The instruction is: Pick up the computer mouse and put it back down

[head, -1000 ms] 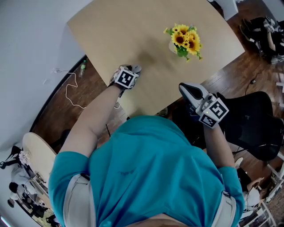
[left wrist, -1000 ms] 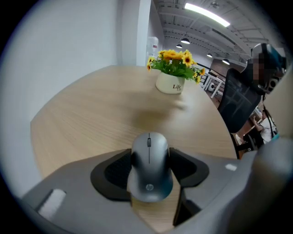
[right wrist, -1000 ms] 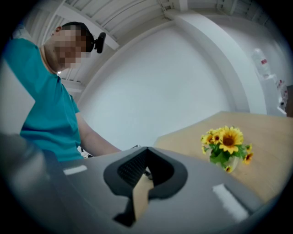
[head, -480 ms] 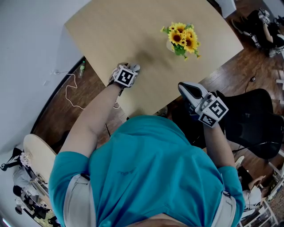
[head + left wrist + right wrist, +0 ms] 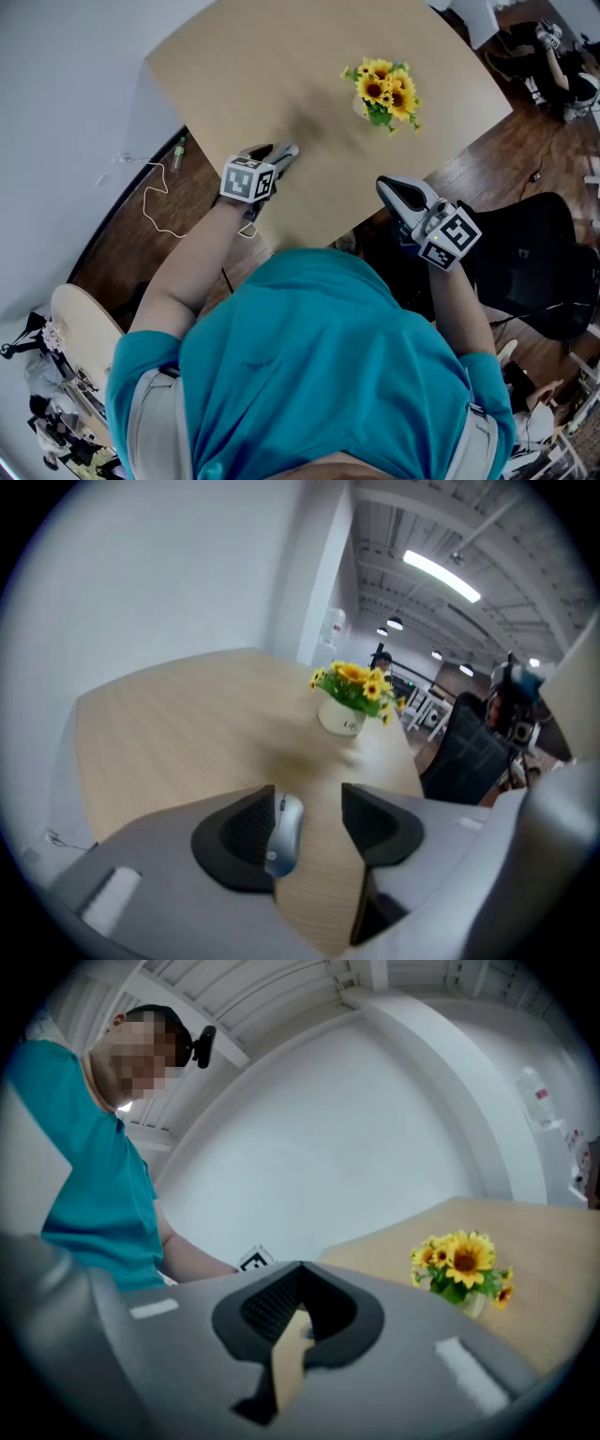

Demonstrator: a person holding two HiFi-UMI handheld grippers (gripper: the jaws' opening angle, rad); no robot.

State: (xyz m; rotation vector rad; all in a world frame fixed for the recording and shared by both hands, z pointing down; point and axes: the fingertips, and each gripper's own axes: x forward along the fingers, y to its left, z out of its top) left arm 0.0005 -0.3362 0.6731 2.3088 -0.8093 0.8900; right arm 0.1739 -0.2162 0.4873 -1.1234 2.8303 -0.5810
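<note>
The pale wooden desk (image 5: 281,56) fills the upper part of the head view, set at an angle on a dark wood floor (image 5: 122,253). A person in a teal shirt (image 5: 319,375) is at its near corner, with a black chair (image 5: 544,272) to their right. The left tongs (image 5: 309,810) tilt downward over the desk's near edge and are released. Their jaws have just been closing, yet bare desk shows along the right pad. The right tongs (image 5: 300,1269) are off the desk's edge beside the chair, roughly level, clenched tip to tip on nothing. A white pot of sunflowers (image 5: 386,89) stands upright further in on the desk, well apart from both tongs. The silver computer mouse (image 5: 284,834) sits between the left tongs' jaws, close against the left pad. Whether it rests on the desk cannot be told.
</note>
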